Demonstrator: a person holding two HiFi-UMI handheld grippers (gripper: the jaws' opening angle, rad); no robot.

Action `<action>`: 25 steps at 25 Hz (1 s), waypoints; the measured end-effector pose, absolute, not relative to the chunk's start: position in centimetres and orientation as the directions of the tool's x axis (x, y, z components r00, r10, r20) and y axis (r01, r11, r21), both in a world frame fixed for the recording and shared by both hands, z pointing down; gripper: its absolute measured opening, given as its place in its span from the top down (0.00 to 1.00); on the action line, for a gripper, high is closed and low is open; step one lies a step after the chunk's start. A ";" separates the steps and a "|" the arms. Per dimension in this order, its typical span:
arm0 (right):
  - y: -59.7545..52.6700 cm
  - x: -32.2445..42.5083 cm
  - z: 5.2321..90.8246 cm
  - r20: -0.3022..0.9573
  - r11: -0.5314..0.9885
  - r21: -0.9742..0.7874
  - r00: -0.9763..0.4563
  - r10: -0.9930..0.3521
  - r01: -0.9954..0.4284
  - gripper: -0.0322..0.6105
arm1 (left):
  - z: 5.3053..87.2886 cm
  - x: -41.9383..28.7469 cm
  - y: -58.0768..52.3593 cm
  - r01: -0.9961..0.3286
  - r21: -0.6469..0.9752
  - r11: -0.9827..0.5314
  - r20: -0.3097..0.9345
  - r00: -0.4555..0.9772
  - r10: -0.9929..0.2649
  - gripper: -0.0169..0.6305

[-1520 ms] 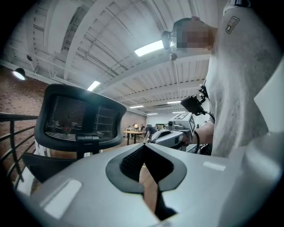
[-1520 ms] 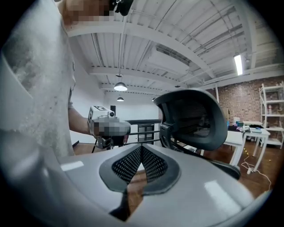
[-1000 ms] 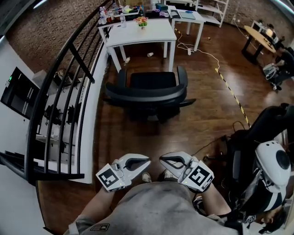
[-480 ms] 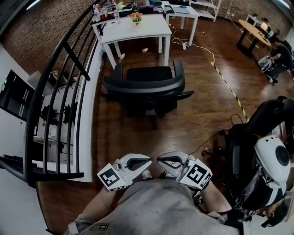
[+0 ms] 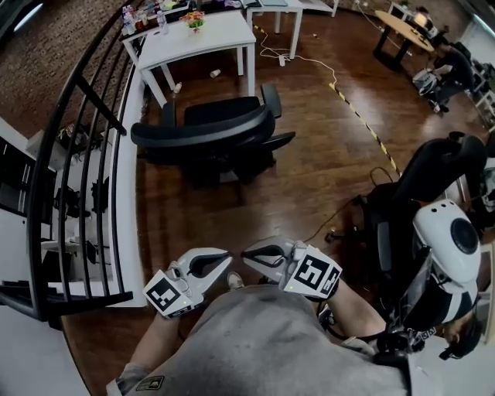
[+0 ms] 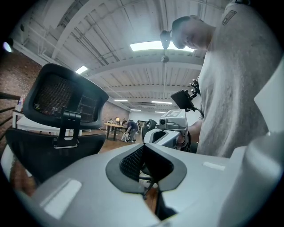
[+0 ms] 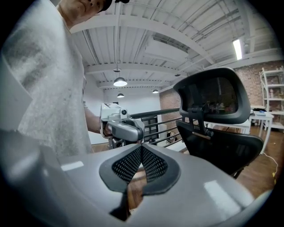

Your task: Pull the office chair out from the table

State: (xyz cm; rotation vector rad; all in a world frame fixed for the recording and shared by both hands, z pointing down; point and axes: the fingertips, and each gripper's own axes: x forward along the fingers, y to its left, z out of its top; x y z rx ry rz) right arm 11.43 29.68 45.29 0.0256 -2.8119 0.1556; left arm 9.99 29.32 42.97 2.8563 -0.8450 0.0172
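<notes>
The black office chair (image 5: 205, 130) stands on the wood floor a little out from the white table (image 5: 203, 40), its backrest toward me. Both grippers hover close to my body, far from the chair, with their tips pointing at each other. My left gripper (image 5: 226, 256) is shut on nothing, and so is my right gripper (image 5: 247, 251). In the left gripper view the shut left gripper (image 6: 143, 146) faces the right gripper (image 6: 166, 129), with the chair's mesh headrest (image 6: 62, 101) at left. The right gripper view has the shut right gripper (image 7: 141, 148), the left gripper (image 7: 122, 129) opposite, and the chair (image 7: 217, 116) at right.
A black stair railing (image 5: 74, 162) runs along the left. A second dark chair (image 5: 433, 182) and a white rounded device (image 5: 448, 249) stand close at right. Cables and striped tape (image 5: 360, 116) cross the floor. Bottles and flowers (image 5: 193, 17) sit on the table. People sit at a far round table (image 5: 402, 19).
The head view has swung, so chair and table now sit further left and higher in the picture. Both grippers stay shut in front of my body.
</notes>
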 end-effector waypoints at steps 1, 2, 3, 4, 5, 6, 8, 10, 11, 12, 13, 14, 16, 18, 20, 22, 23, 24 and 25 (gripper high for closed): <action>29.7 11.5 45.3 0.318 0.994 -0.102 -0.948 0.002 -0.032 0.94 | 42.8 10.2 29.3 -0.540 0.151 -0.828 0.056 0.841 -0.538 0.97; 29.7 11.6 45.3 0.317 0.995 -0.099 -0.948 0.002 -0.031 0.94 | 42.7 10.3 29.3 -0.538 0.146 -0.830 0.055 0.843 -0.536 0.97; 29.7 11.6 45.2 0.316 0.995 -0.097 -0.949 0.002 -0.030 0.94 | 42.7 10.4 29.3 -0.535 0.141 -0.833 0.056 0.844 -0.533 0.97; 29.6 11.6 45.3 0.316 0.995 -0.098 -0.949 0.003 -0.029 0.94 | 42.8 10.4 29.3 -0.534 0.137 -0.834 0.060 0.845 -0.531 0.97; 29.7 11.6 45.3 0.314 0.995 -0.099 -0.949 0.006 -0.027 0.94 | 42.8 10.5 29.3 -0.534 0.134 -0.835 0.062 0.845 -0.531 0.97; 29.7 11.5 45.4 0.312 0.995 -0.100 -0.950 0.010 -0.022 0.94 | 42.9 10.5 29.3 -0.535 0.132 -0.835 0.063 0.845 -0.531 0.97; 29.7 11.4 45.5 0.309 0.995 -0.101 -0.951 0.020 -0.012 0.94 | 43.2 10.3 29.3 -0.542 0.137 -0.829 0.072 0.840 -0.538 0.97; 29.6 11.3 45.5 0.308 0.995 -0.100 -0.951 0.025 -0.007 0.94 | 43.3 10.1 29.2 -0.548 0.141 -0.824 0.073 0.836 -0.544 0.97; 29.6 11.2 45.5 0.308 0.995 -0.100 -0.951 0.026 -0.005 0.94 | 43.2 10.0 29.2 -0.550 0.141 -0.823 0.072 0.835 -0.546 0.97; 29.6 11.2 45.5 0.307 0.995 -0.099 -0.951 0.027 -0.003 0.94 | 43.2 10.0 29.2 -0.551 0.139 -0.823 0.069 0.834 -0.547 0.97; 29.7 11.2 45.4 0.307 0.995 -0.098 -0.951 0.028 -0.003 0.94 | 43.1 10.0 29.2 -0.551 0.136 -0.824 0.066 0.835 -0.547 0.97; 29.7 11.2 45.5 0.309 0.995 -0.097 -0.951 0.027 -0.003 0.94 | 43.0 10.1 29.2 -0.549 0.134 -0.825 0.063 0.835 -0.546 0.97; 29.6 11.3 45.5 0.315 0.995 -0.096 -0.949 0.024 -0.007 0.94 | 43.2 10.1 29.2 -0.551 0.136 -0.823 0.062 0.834 -0.548 0.97; 29.5 11.2 45.6 0.313 0.996 -0.091 -0.949 0.023 -0.007 0.94 | 43.5 10.0 29.1 -0.558 0.139 -0.818 0.063 0.830 -0.555 0.97; 29.4 11.2 45.7 0.310 0.996 -0.085 -0.950 0.022 -0.005 0.94 | 43.5 10.0 29.0 -0.558 0.135 -0.819 0.058 0.829 -0.556 0.97; 29.2 11.2 45.8 0.307 0.997 -0.082 -0.952 0.021 -0.005 0.94 | 43.2 10.1 28.8 -0.555 0.130 -0.821 0.048 0.831 -0.554 0.97; 29.2 11.2 45.8 0.306 0.997 -0.081 -0.952 0.020 -0.005 0.94 | 43.2 10.1 28.8 -0.555 0.128 -0.822 0.047 0.831 -0.554 0.97; 29.2 11.2 45.7 0.305 0.997 -0.079 -0.952 0.020 -0.005 0.94 | 43.1 10.0 28.8 -0.557 0.127 -0.821 0.047 0.830 -0.556 0.97; 29.1 11.2 45.7 0.305 0.997 -0.078 -0.952 0.019 -0.005 0.94 | 43.1 10.0 28.7 -0.558 0.126 -0.820 0.046 0.829 -0.557 0.97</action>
